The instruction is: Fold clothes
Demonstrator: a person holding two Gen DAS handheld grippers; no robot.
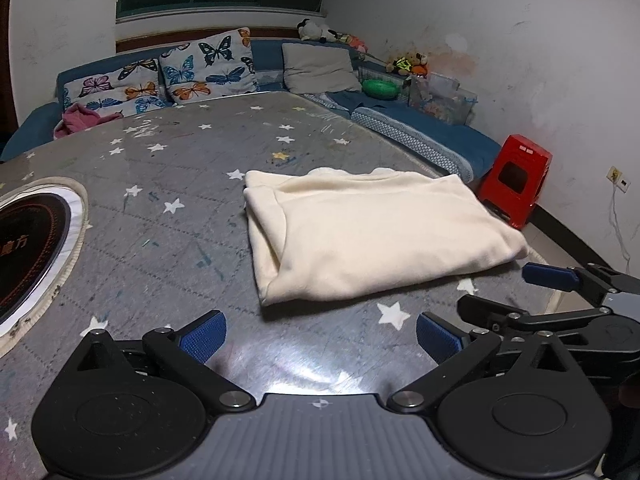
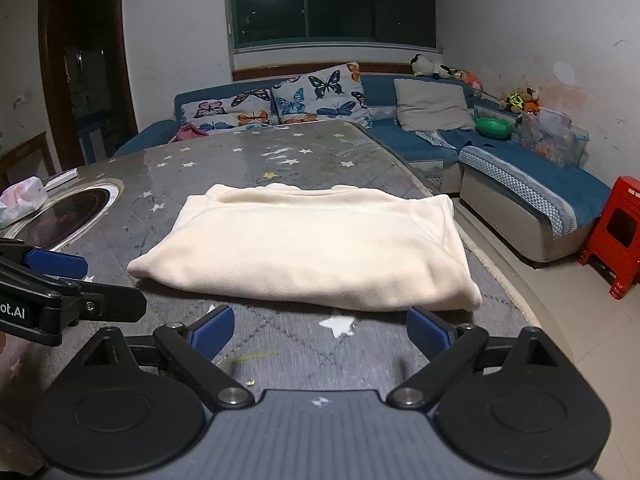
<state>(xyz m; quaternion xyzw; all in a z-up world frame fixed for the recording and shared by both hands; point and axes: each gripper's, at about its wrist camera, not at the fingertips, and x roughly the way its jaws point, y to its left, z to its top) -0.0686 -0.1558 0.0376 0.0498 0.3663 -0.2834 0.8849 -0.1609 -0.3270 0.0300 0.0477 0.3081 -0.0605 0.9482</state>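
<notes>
A cream garment [image 1: 372,236] lies folded into a flat rectangle on the grey star-patterned table [image 1: 168,184]; it also shows in the right wrist view [image 2: 316,248]. My left gripper [image 1: 320,338] is open and empty, a little short of the garment's near edge. My right gripper [image 2: 320,330] is open and empty, just before the garment's near edge. The right gripper's fingers [image 1: 552,276] show at the right of the left wrist view, beside the garment's right corner. The left gripper's blue finger [image 2: 56,264] shows at the left of the right wrist view.
A round built-in cooktop [image 1: 32,248] sits in the table at the left. A tissue pack [image 2: 22,196] lies beyond it. A blue corner sofa [image 2: 520,172] with butterfly cushions [image 1: 208,68] wraps the far and right sides. A red stool [image 1: 516,180] stands on the floor right.
</notes>
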